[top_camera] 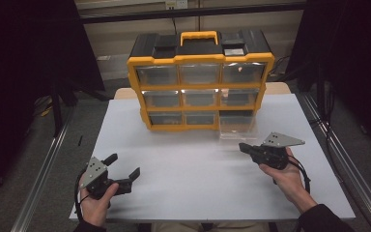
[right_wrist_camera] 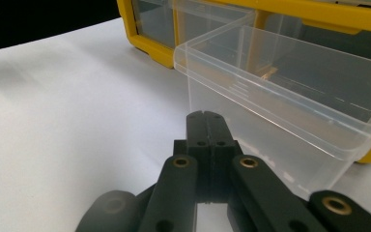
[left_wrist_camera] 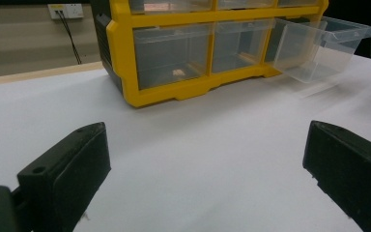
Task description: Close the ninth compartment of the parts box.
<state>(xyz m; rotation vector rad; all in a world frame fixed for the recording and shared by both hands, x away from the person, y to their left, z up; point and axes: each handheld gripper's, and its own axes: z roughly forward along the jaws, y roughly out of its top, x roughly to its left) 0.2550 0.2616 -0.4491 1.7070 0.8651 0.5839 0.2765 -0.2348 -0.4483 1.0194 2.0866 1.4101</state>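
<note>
R gripper [top_camera: 244,146] pinched shut, empty, nosing clear drawer [top_camera: 238,126] — prob to push it in; L gripper [top_camera: 123,167] wide open, idle.

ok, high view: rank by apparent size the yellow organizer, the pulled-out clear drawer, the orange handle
1. yellow organizer
2. clear drawer, pulled out at bottom right
3. orange handle
The drawer's see-through edges are faint, so its lead over the handle is unsure.

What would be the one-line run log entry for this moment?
scene: drawer cabinet on table | bottom right drawer pulled out | left gripper open, empty | right gripper shut, empty, before drawer
</note>
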